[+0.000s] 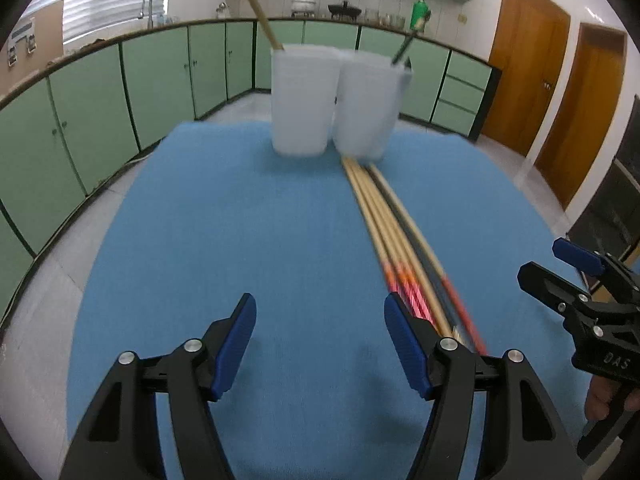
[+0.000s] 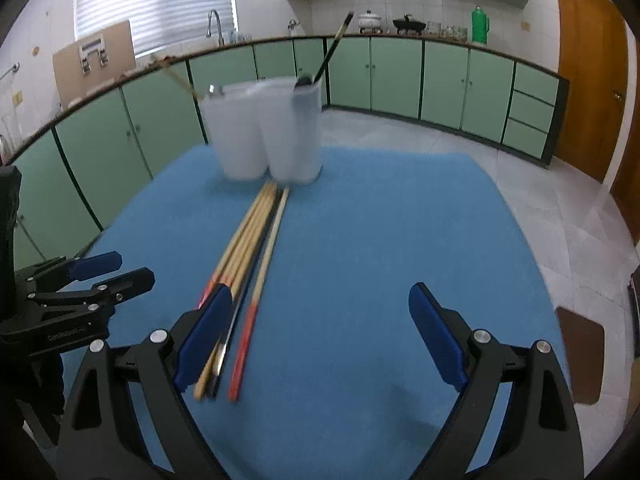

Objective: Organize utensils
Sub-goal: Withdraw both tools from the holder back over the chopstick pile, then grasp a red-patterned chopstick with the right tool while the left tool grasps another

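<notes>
A bundle of wooden chopsticks with red ends and a dark one (image 1: 394, 240) lies on the blue cloth (image 1: 240, 220), running from the two white cups toward me. It also shows in the right wrist view (image 2: 248, 256). The left cup (image 1: 302, 100) holds a wooden chopstick (image 1: 258, 8); the right cup (image 1: 370, 106) holds a dark utensil (image 1: 404, 50). My left gripper (image 1: 320, 340) is open and empty, left of the bundle's red ends. My right gripper (image 2: 320, 332) is open and empty, its left finger beside the bundle. The cups (image 2: 266, 132) stand at the cloth's far edge.
The right gripper shows at the right edge of the left wrist view (image 1: 580, 292); the left gripper shows at the left of the right wrist view (image 2: 80, 284). Green kitchen cabinets (image 1: 100, 120) ring the room. A brown chair seat (image 2: 580, 360) stands beyond the table's right edge.
</notes>
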{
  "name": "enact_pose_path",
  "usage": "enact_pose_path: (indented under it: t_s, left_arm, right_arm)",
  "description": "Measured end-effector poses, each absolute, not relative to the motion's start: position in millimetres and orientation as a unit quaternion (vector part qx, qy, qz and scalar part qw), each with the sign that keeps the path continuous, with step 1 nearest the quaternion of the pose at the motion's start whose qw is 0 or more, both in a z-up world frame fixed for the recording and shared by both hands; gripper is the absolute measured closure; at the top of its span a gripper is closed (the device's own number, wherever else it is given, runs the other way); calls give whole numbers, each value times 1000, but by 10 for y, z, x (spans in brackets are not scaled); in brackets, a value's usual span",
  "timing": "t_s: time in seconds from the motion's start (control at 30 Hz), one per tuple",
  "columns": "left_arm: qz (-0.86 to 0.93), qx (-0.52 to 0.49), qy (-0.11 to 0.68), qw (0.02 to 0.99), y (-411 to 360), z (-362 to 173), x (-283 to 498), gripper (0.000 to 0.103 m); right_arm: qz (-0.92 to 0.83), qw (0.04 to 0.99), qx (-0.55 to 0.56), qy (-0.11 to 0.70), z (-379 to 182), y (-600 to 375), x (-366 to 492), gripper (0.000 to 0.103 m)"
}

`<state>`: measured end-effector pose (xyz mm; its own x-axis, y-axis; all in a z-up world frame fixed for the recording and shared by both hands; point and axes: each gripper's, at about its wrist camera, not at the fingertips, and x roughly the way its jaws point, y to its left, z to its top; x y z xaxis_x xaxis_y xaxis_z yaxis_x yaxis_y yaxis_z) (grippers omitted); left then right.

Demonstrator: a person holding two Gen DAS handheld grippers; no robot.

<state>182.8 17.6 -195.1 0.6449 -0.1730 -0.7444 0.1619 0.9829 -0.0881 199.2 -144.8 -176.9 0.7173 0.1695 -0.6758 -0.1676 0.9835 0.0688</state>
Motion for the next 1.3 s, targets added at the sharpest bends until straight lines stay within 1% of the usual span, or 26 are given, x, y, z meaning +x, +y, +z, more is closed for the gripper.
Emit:
enact_pose_path:
  t_s: [0.07,0.13,0.33,0.4,0.47,0.5,0.63,0.7,0.77,0.83,0.87,0.9,1.3]
  left_arm:
    - [-90,-2,417,904,168,-2015,1759,38]
    - [-92,-1,423,902,159,-2048,1721,38]
    - [-89,14,430,898,109,-2099,1711,38]
    - [-88,12,431,898,122,-2095,1713,38]
    - [-86,8,431,898,114,-2092,1730,38]
    - [-86,7,430,899,118,-2091,1732,38]
    - [-87,6,428,900,110,-2094,1737,37]
    - [-88,5,428,900,110,-2093,1732,37]
    - [-91,4,426,900,97,-2089,1717,37]
    - [-94,5,426,900,84,-2088,1708,37]
    - [-96,5,425,900,71,-2086,1703,37]
    - [-97,6,425,900,69,-2089,1697,37]
    - [-113,26,431,895,-207,-2123,1693,37]
  right_arm:
    - [89,924,0,371,-1835,-1401,1931,16]
    - [90,922,-2,375,-1884,-1354,1882,19]
    - [100,912,-11,398,-2027,-1203,1791,33]
    - [106,908,-18,405,-2069,-1145,1769,39]
    - [112,905,-25,410,-2082,-1120,1765,50]
    - [111,904,-30,412,-2089,-1101,1766,53]
    - [117,898,-35,423,-2148,-1032,1735,70]
    - [116,898,-42,423,-2151,-1009,1728,73]
    - [119,897,-48,423,-2153,-990,1720,81]
    - [122,896,-53,423,-2156,-968,1715,86]
    - [126,895,-54,424,-2158,-959,1711,93]
    - [127,895,-55,424,-2157,-955,1708,96]
    - [94,901,-19,424,-2129,-1265,1729,98]
